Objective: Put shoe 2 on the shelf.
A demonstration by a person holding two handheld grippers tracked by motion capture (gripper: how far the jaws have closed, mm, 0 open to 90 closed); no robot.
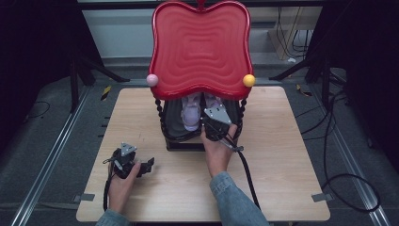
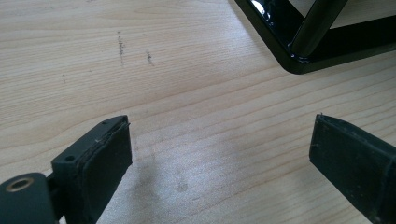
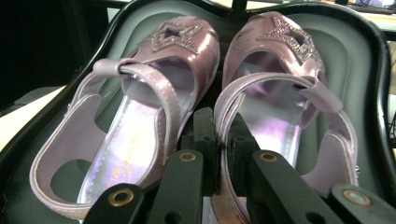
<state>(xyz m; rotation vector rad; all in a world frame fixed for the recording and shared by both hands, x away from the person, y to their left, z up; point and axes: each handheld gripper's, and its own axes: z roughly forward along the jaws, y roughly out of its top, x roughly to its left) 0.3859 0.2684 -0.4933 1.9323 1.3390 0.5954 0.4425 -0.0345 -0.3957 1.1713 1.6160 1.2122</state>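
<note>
Sandals [image 3: 205,107], a small glossy lilac pair, sit side by side on the lower shelf [image 3: 359,60] of a red-topped stand; likely light, bendy, slippery; right gripper [image 3: 219,135] pinches their touching inner edges; left gripper [image 2: 219,154] gapes wide over the surface [image 2: 187,70].

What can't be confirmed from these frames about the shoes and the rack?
- Pink shoes, high view: toes hidden under the red top shelf.
- Right shoe, right gripper view: heel covered by the right gripper; its jaws are shut on the shoe's inner side wall.
- Black rack, left gripper view: cut off by the frame edge.
- Left gripper: open, nothing between its jaws.
</note>
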